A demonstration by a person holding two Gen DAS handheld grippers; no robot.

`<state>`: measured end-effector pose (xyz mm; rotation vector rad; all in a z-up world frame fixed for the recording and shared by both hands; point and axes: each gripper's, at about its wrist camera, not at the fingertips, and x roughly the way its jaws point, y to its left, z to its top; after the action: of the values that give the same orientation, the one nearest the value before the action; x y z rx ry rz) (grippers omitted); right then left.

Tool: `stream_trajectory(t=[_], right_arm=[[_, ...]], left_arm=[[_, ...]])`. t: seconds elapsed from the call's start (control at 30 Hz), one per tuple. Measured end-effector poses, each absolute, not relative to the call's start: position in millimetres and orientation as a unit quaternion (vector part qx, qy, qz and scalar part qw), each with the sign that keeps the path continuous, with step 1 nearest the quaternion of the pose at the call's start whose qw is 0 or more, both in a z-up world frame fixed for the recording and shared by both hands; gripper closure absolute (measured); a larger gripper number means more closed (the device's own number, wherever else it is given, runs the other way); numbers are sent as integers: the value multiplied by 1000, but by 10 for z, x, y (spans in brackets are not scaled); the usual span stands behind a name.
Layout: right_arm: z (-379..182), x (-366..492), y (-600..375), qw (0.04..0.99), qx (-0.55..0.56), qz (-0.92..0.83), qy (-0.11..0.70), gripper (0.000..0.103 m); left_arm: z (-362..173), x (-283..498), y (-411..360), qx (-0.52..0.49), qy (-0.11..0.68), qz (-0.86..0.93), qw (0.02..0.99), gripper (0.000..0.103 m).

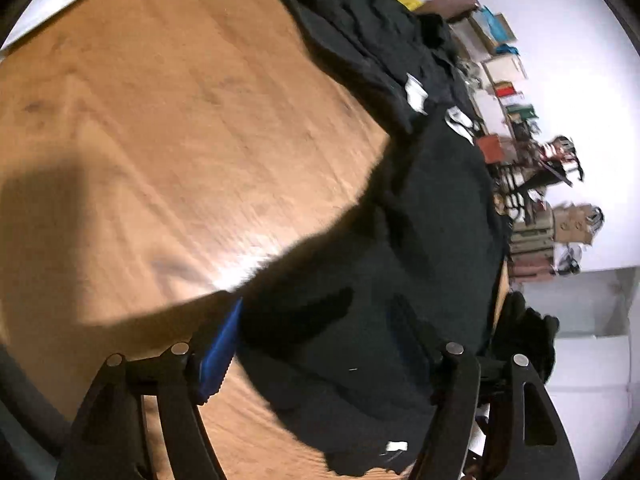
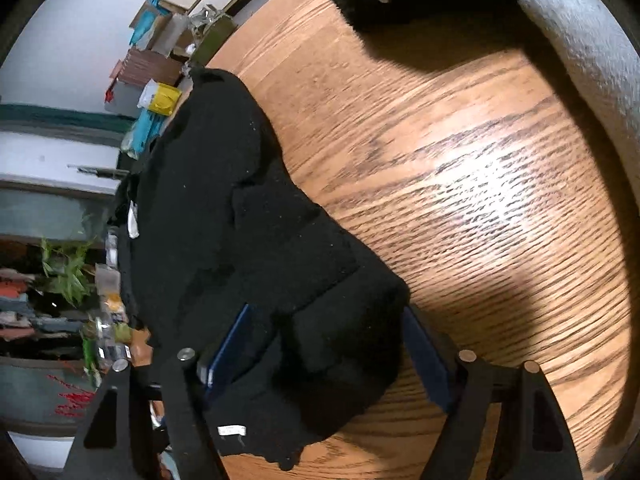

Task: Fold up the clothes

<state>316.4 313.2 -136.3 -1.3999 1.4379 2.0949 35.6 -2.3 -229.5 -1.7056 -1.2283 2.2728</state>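
Left wrist view: a black garment (image 1: pixel 400 260) lies on the wooden worktop (image 1: pixel 160 140), running from the upper centre of the frame down to the lower right, with a white tag (image 1: pixel 415 94) at upper right and a small white label (image 1: pixel 396 446) near the bottom edge. The left claw (image 1: pixel 320 344) stands wide, its blue-padded fingers (image 1: pixel 220 344) either side of the cloth at lower centre; no grip on the fabric is evident. Boxes (image 1: pixel 496 32) line the white wall at the right of the frame. Right wrist view: the garment (image 2: pixel 224 220) fills the left half of the frame over the worktop (image 2: pixel 460 180), a folded corner lying between the fingers (image 2: pixel 232 344) of the right claw (image 2: pixel 324 344), which is likewise wide and appears unclosed on the cloth. A white label (image 2: pixel 231 431) shows at lower left, a plant (image 2: pixel 66 268) at the far left edge, and a grey curved object (image 2: pixel 588 52), unidentifiable, at upper right.
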Motion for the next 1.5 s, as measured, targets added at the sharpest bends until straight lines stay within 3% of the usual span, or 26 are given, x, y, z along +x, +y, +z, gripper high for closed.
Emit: stream_trajectory(t=[0.03,0.2,0.4,0.5,0.57,0.63,0.73,0.87,0.93,0.97,1.0,1.23,1.4,1.5], right_arm=[[-1428,3056,3160,120,-475,712,504,32],[-1756,2379,3242,132,-461,684,549,39],[-1724,2131,3209,189,-502,692,483,40],[-1643,1969,3141,188,-529,719,409,33],[-1632,1847,3073,156,-547,737,365,16],[-1624,1759,3011,129,-561,747,333,16],[-1603,1730,2961,98,-573,751,313,23],[-1593,1856,3068,89,-571,744,336,70],[-1601,1918,3114,89,-570,737,352,81],[-1604,1937,3116,92,-568,735,359,85],[-1607,1956,3118,95,-567,732,365,86],[-1109,2190,3163,91,-515,751,403,92],[-1192,2584,2986,102,-541,721,420,92],[-1305,2720,2953,115,-536,704,452,92]], left_arm=[[-2308,334,22,-552,-398,732,28,30],[-2293,303,85,-576,-381,723,11,30],[-2283,249,114,-605,-361,709,-7,28],[-2268,182,140,-621,-328,711,-4,28],[-2261,159,157,-622,-315,717,1,28],[-2258,143,166,-622,-307,720,5,28],[-2257,113,168,-623,-298,724,14,27],[-2256,50,253,-638,-258,724,43,28],[-2248,40,366,-649,-214,729,42,48],[-2249,45,417,-655,-194,729,34,78],[-2250,50,465,-661,-174,729,27,87],[-2028,199,180,-672,-246,694,81,88],[-2169,669,29,-724,-236,644,66,88],[-2183,778,-92,-724,-277,627,71,88]])
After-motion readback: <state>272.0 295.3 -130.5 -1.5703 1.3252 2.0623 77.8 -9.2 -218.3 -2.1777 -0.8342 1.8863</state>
